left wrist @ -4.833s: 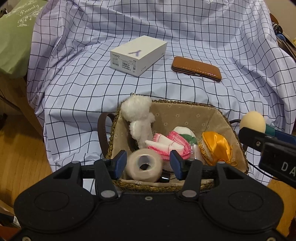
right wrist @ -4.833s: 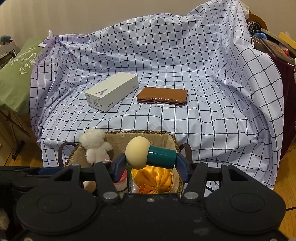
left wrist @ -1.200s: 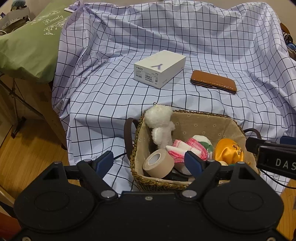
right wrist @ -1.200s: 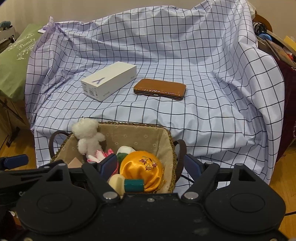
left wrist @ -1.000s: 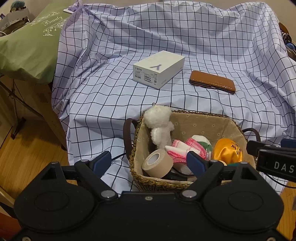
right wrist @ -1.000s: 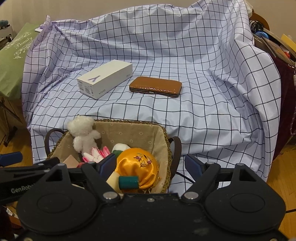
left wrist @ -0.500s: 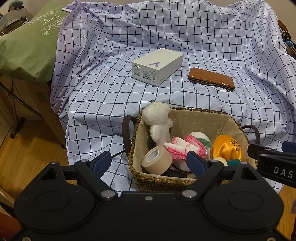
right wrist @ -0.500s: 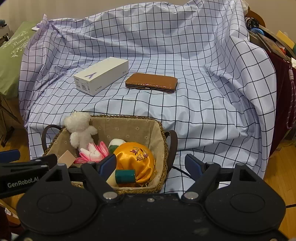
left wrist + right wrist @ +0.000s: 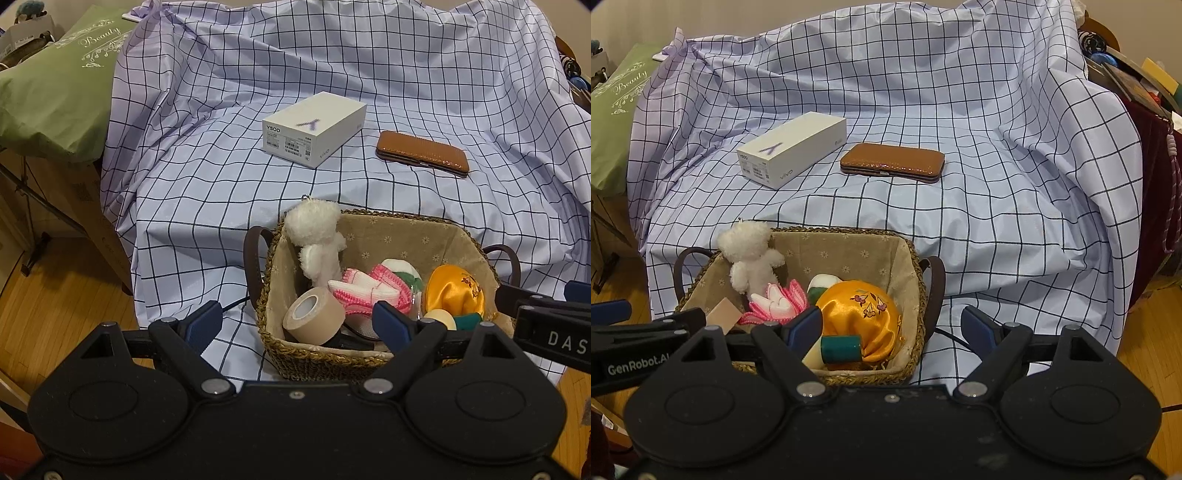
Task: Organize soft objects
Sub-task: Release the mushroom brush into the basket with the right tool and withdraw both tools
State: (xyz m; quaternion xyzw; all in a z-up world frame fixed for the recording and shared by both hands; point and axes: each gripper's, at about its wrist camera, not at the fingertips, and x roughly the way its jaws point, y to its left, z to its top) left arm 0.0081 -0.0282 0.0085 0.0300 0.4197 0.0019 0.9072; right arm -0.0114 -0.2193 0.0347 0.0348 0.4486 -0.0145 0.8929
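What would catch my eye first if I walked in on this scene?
Probably the woven basket with a beige lining at the front edge of the checked lilac cloth, packed with soft things: a fluffy white teddy and a shiny orange satin pouch. Behind it lie a white phone box and a brown leather case.

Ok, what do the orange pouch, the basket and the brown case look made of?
Orange pouch: looks like satin, glossy highlights, embroidered flowers. Basket: woven straw or seagrass, going by the braided rim, with a beige flower-print cloth lining. Brown case: likely leather or faux leather, with a textured sheen; which one can't be told.
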